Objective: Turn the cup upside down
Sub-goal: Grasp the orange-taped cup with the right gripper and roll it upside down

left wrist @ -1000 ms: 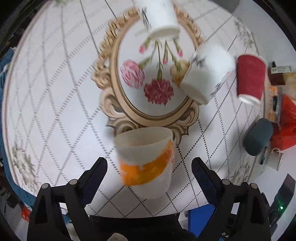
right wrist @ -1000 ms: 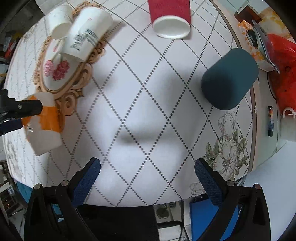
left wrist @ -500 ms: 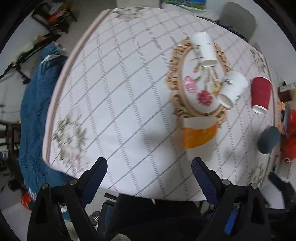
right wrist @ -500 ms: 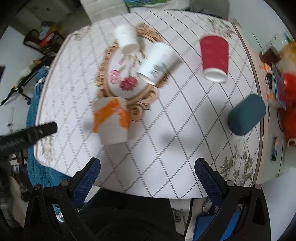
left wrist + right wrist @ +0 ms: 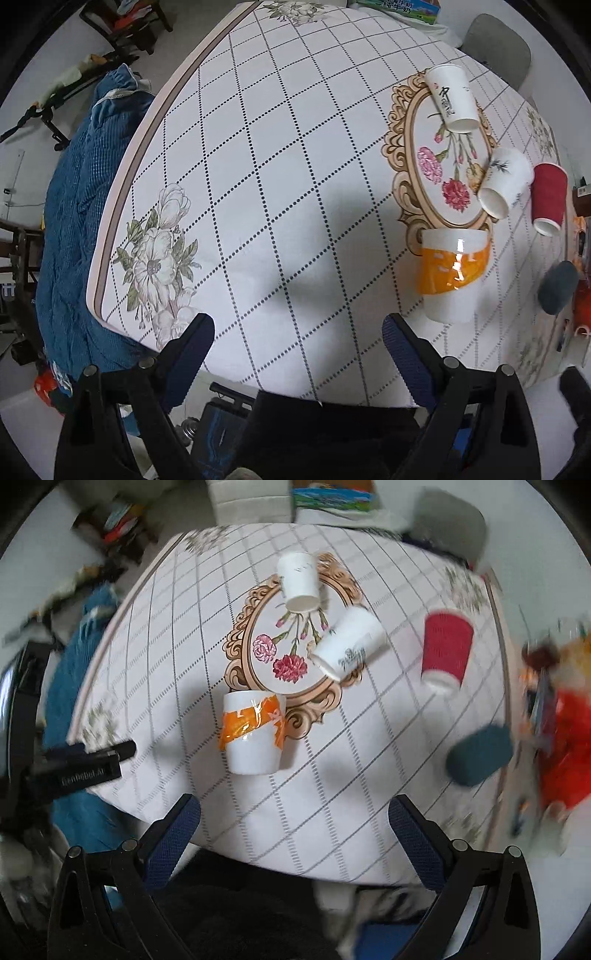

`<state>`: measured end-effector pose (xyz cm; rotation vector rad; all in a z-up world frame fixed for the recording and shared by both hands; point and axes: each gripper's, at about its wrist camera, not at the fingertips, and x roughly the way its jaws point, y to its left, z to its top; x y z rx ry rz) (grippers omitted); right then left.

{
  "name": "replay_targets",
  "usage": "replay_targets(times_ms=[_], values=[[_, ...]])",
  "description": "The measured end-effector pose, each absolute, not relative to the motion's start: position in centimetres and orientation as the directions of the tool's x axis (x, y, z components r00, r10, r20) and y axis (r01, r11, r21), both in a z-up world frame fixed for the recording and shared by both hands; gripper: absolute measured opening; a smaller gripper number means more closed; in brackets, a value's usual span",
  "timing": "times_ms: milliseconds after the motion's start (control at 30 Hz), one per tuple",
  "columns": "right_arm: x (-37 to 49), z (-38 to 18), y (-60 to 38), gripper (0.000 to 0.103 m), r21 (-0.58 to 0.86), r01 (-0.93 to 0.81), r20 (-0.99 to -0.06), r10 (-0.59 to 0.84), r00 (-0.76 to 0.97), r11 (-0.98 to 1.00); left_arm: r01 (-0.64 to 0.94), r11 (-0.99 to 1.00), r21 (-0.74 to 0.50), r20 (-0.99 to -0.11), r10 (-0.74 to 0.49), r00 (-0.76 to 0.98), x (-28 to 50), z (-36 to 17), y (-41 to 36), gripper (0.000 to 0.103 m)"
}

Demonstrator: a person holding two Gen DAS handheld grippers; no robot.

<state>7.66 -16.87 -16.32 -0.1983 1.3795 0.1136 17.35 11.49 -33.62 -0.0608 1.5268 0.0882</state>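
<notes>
Both grippers spread and empty: left gripper (image 5: 298, 334), right gripper (image 5: 294, 816). Orange-banded cup (image 5: 253, 733) inverted on the tablecloth (image 5: 369, 746), at 11 o'clock from the right gripper, beside the ornate medallion (image 5: 236, 653). Judged risk: clipped and toppled by a careless sweep across it.

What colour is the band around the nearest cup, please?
Orange, on a white cup; the left wrist view shows it best.

Cup count: two white paper cups (image 5: 300, 580) (image 5: 349, 642), one red (image 5: 446, 650), one orange-banded (image 5: 253, 734), one dark teal (image 5: 479, 755).
</notes>
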Motion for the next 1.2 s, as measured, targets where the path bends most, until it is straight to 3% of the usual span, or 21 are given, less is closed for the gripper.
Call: replay_targets(times_ms=[133, 233, 400, 600, 700, 933, 1200], values=[[8.3, -17.2, -13.5, 0.103, -0.319, -0.520, -0.940, -0.196, 0.278, 0.792, -0.092, 0.994, 0.052, -0.997, 0.057, 0.051, 17.6, -35.1, 11.7, 0.093], [7.5, -19.4, -10.9, 0.103, -0.476, -0.734, -0.879, -0.284, 0.382, 0.485, -0.090, 0.995, 0.051, -0.998, 0.055, 0.037, 17.7, -36.5, 11.6, 0.093], [5.4, -24.1, -8.8, 0.103, -0.540, -0.838, -0.782, -0.320, 0.536, -0.084, -0.069, 0.996, 0.056, -0.998, 0.056, 0.006, 18.1, -38.5, 11.1, 0.093], [1.9, -29.2, -9.3, 0.103, -0.407, -0.603, -0.703, -0.187, 0.686, -0.686, -0.036, 0.996, 0.085, -0.996, 0.085, -0.010, 18.4, -40.0, 10.8, 0.093], [1.2, -30.8, -10.6, 0.103, -0.314, -0.433, -0.693, -0.108, 0.713, -0.845, -0.030, 0.995, 0.098, -0.995, 0.097, -0.013, 18.7, -40.4, 11.0, 0.094], [1.7, -33.6, -12.5, 0.103, -0.158, -0.148, -0.701, 0.006, 0.713, -0.976, -0.007, 0.997, 0.083, -0.996, 0.083, -0.045, 19.5, -41.8, 11.9, 0.094], [3.2, -36.1, -13.6, 0.103, -0.046, 0.006, -0.731, 0.038, 0.682, -0.999, 0.019, 0.998, 0.061, -0.994, 0.062, -0.087, 20.5, -43.6, 12.7, 0.094]])
